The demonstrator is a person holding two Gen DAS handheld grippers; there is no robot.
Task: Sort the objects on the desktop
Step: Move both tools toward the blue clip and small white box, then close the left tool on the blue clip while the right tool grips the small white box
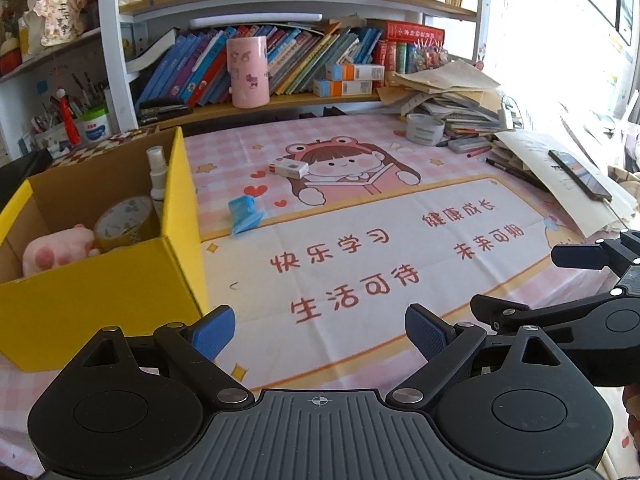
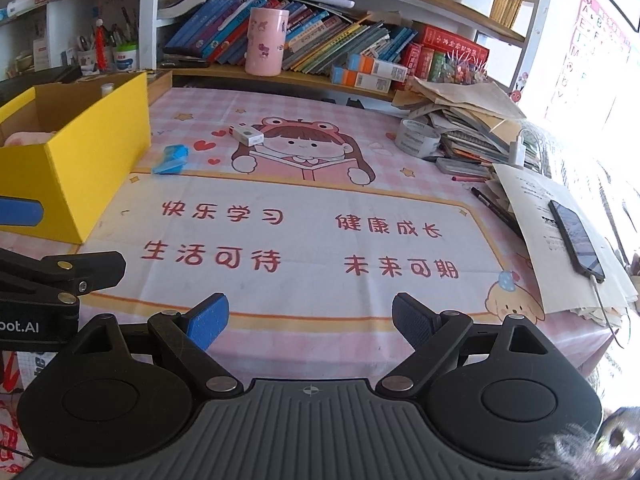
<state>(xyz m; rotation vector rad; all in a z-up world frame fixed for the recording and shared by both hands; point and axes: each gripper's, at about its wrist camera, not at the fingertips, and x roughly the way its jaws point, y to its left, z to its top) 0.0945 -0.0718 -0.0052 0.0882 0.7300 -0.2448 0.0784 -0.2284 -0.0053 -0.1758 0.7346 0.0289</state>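
I had both the left gripper (image 1: 320, 334) and right gripper (image 2: 310, 322) spread wide and empty; the small white box (image 1: 289, 168) lay mid-mat beyond the blue packet (image 1: 244, 209), looking light, stiff, best pinched across its narrow sides

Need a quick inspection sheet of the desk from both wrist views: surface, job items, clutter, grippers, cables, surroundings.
Surface: pink cartoon desk mat, middle bare.
Job's things: yellow box at left holds a tape roll, a pink plush and a spray bottle; small white box and blue packet lie loose on the mat.
Clutter: paper and book pile, grey tape roll, pens, phone at right.
Grippers: left gripper and right gripper open, holding nothing.
Cables: one runs from the phone off the desk edge.
Surroundings: bookshelf behind, pink cup on it.
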